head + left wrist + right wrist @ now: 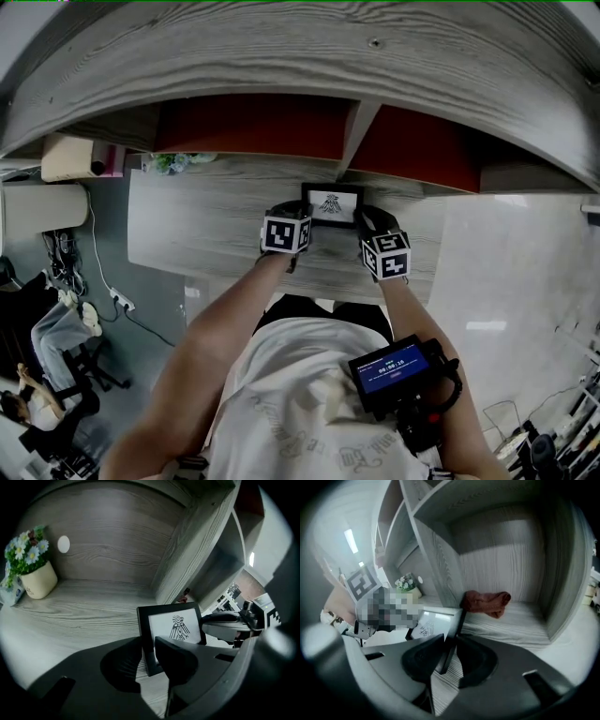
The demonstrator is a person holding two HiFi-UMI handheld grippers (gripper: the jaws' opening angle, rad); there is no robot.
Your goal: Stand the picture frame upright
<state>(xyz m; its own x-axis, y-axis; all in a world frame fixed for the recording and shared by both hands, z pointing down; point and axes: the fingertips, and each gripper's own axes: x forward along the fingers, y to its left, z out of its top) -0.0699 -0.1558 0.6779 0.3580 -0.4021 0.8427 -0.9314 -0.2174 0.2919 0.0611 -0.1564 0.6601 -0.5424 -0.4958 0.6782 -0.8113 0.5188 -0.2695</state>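
A black picture frame [331, 203] with a bird-like drawing stands upright on the grey wooden shelf [206, 216], in front of the divider [354, 141]. My left gripper [302, 217] holds its left edge and my right gripper [364, 221] its right edge. In the left gripper view the frame [176, 625] has its left border between the jaws of my left gripper [149, 646], which press on it. In the right gripper view the frame [436, 620] is seen edge-on, with the jaws of my right gripper [449, 644] closed on its front and back.
A cream pot of flowers [33, 576] stands at the shelf's far left. A dark red cloth [486, 602] lies in the compartment right of the divider [440, 559]. The shelf's top board [300, 66] overhangs. A person sits at the lower left [47, 347].
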